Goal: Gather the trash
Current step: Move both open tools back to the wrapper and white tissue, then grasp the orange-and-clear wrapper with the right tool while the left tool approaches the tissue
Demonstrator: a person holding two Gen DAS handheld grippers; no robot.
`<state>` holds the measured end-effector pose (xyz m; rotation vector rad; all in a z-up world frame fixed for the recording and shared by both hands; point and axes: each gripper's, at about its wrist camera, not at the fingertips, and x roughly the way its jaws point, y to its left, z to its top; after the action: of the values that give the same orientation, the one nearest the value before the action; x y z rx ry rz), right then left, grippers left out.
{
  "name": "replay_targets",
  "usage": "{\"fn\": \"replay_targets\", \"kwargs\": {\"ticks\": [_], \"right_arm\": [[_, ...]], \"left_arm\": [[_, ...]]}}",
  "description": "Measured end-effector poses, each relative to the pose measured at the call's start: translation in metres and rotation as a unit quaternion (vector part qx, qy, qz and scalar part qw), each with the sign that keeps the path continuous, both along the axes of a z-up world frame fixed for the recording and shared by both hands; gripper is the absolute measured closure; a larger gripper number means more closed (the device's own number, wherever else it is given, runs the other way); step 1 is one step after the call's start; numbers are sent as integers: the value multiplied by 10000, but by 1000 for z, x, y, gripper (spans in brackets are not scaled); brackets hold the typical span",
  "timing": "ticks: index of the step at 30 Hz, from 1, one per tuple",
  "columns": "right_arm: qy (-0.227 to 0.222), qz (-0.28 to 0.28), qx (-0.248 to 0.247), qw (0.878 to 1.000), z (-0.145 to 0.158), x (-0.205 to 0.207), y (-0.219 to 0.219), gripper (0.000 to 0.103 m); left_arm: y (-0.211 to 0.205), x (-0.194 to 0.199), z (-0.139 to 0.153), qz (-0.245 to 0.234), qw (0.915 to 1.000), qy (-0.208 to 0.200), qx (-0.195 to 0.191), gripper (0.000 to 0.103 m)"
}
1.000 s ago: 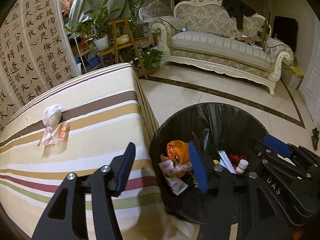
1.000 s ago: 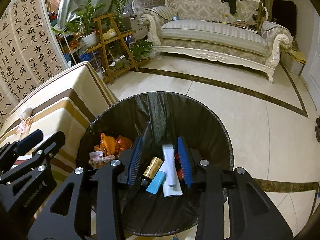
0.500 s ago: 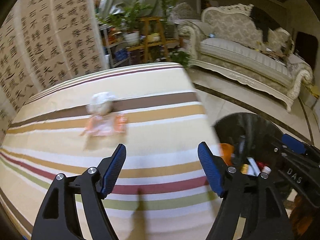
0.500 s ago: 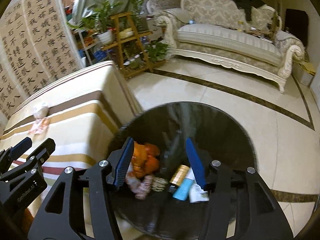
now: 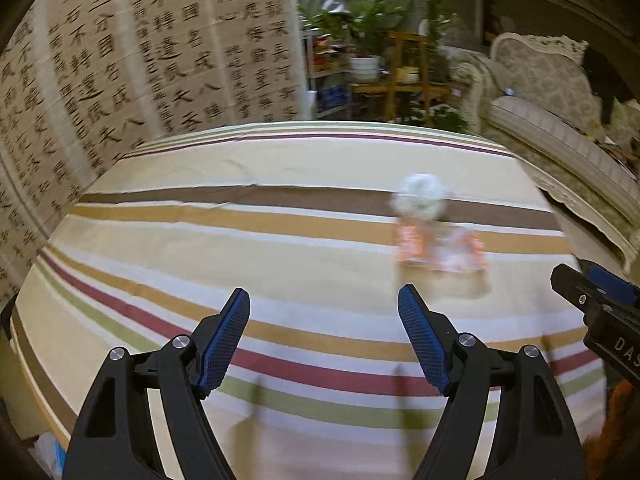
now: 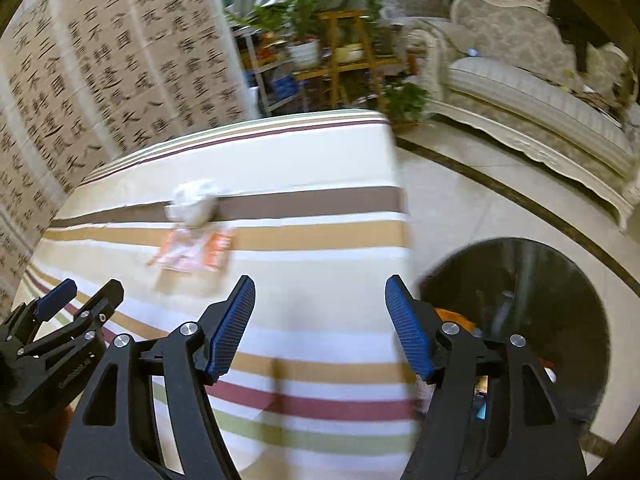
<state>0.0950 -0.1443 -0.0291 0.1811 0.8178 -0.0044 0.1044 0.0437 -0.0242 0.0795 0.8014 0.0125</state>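
Over the striped cloth-covered tabletop [image 5: 280,248] both grippers hang empty, and that makes sense: the black-lined round trash bin [image 6: 560,280] sits off at four o'clock in the right wrist view, on the floor just beside the tabletop's edge, with orange wrappers already lying inside. The left gripper [image 5: 324,340] has its blue-padded fingers [image 5: 224,340] spread wide, nothing between them, and the jaws have just been opening. Same story on the right gripper [image 6: 320,328]: fingers [image 6: 230,328] spread, jaws just opening, only striped cloth showing in the gap.

What's left to collect? A crumpled white paper ball [image 5: 420,196] and, touching its near side, a flat clear plastic wrapper with orange print [image 5: 440,250]. From the left wrist they lie at one o'clock; from the right wrist, at eleven o'clock. So the pair sits between the two grippers' lines of sight, ahead of both, well short of either set of fingers. Open fingers pointing down at the cloth look like preparation for one item each, I'd judge. The pictures are motion-blurred, so finer wrapper detail is lost.
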Motion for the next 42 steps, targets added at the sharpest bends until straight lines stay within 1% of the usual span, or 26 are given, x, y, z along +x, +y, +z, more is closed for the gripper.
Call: {"fn": "replay_targets", "kwargs": {"ticks": [7,12,14,17,21,22,23,24,27,28,29,33,37,42], "right_arm": [[82,461,-33,9989,-1,25,52,33],[169,567,-29,9982,-4,42,70,31],[194,602,-70,9980,-5,49,78,28],[239,642,-152,9975,-7,58,87,27],[429,674,-265,9965,-15,66,93,27],[448,663,-318,9963,-15,66,93,30],[449,658,-343,9962,-16,66,93,35],[439,642,-413,9961,-15,65,92,38],[432,651,-418,9961,-14,63,89,46],[426,652,-449,9960,-14,61,87,57],[419,644,-497,9958,-14,60,86,64],[411,648,-434,9961,-13,53,78,67],[341,621,-409,9966,-9,45,69,76],[305,524,-348,9976,-7,41,56,82]], "left_arm": [[39,8,-3,357,9994,24,-6,29],[61,12,-7,551,9985,58,-23,29],[69,15,-8,609,9981,73,-58,29],[73,17,-9,643,9978,95,-126,29],[69,20,-9,565,9981,113,-194,29],[67,21,-10,535,9983,117,-200,29],[66,21,-10,504,9985,118,-203,29],[64,22,-10,467,9986,120,-205,29],[60,24,-10,406,9988,120,-239,29],[59,24,-9,389,9989,121,-252,29],[58,25,-9,377,9989,121,-261,29],[51,26,-9,291,9991,134,-272,29],[42,26,-8,195,9992,154,-299,29],[25,27,-8,18,9994,178,-295,29]]}}
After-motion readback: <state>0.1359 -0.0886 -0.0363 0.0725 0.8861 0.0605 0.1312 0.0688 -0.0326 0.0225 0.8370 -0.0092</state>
